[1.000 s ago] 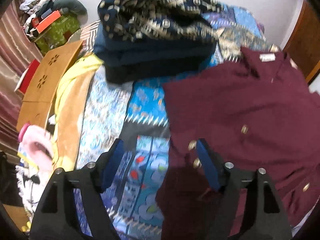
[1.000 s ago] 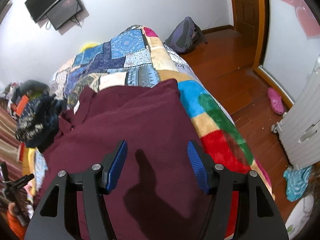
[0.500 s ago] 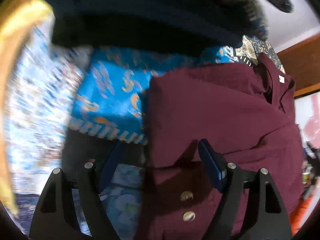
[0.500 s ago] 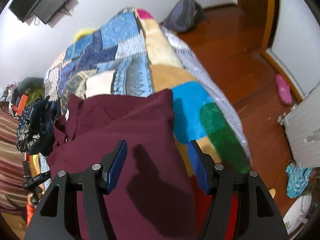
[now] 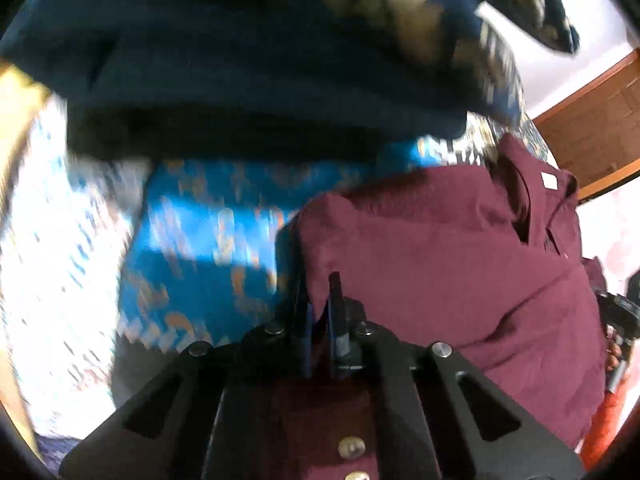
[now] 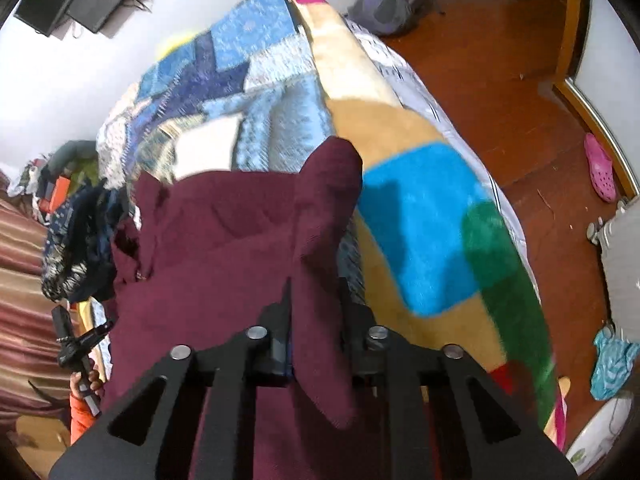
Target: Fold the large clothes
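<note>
Shirt (image 6: 240, 248) lies across the bed (image 6: 420, 216), left gripper (image 5: 320, 300) just clamped on its edge, right gripper (image 6: 316, 300) just closed on a bunched fold; both should be lifted together, level, cloth kept taut.

Both views are fisheye, bending hard at the rim with black corners. The left wrist view is dim and badly smeared by motion: the dark pile of clothes (image 5: 280, 60) and the bedspread (image 5: 200, 248) are streaked. The right wrist view is brighter and sharper, with glare on the floor (image 6: 500, 80) and mild blur on the far quilt (image 6: 248, 64).
</note>
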`<state>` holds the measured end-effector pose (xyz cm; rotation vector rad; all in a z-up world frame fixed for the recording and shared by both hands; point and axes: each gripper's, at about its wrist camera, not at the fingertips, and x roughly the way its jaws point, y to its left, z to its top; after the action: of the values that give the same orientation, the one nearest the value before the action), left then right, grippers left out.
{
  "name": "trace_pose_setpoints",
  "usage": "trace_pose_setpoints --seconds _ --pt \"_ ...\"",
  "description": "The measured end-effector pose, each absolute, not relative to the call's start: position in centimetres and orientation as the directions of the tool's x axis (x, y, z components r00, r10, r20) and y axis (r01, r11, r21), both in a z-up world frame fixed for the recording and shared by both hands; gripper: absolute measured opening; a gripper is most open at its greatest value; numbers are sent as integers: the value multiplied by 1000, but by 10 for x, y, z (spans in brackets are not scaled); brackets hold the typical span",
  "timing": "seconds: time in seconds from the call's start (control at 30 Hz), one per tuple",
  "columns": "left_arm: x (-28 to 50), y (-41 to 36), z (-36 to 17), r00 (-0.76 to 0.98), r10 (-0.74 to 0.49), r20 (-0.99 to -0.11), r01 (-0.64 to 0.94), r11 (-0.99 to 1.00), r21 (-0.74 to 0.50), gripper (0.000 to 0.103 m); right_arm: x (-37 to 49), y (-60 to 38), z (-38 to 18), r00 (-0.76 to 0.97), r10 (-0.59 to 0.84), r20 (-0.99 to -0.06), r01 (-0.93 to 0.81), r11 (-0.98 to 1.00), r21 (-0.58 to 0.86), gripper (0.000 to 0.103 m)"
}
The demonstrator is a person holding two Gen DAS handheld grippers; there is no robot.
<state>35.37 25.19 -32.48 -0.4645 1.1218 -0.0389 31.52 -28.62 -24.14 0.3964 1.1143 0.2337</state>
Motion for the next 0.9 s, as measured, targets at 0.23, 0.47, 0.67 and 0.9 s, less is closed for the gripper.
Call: trace_pose_setpoints --seconds 0.23,0.47,0.67,0.9 --pt "382 225 -330 415 -141 -899 -183 955 -234 5 320 -276 -250 465 266 -844 35 948 317 13" --pt "363 215 -316 418 -116 -901 -180 962 -208 5 308 -261 -236 493 162 -855 4 982 188 18" --pt "316 207 -276 467 -59 -882 -128 983 -133 5 282 -250 -210 554 100 -826 -38 995 95 25" --pt "268 197 -219 563 0 -826 -96 993 -66 14 244 -244 -179 636 126 -761 -69 992 106 38"
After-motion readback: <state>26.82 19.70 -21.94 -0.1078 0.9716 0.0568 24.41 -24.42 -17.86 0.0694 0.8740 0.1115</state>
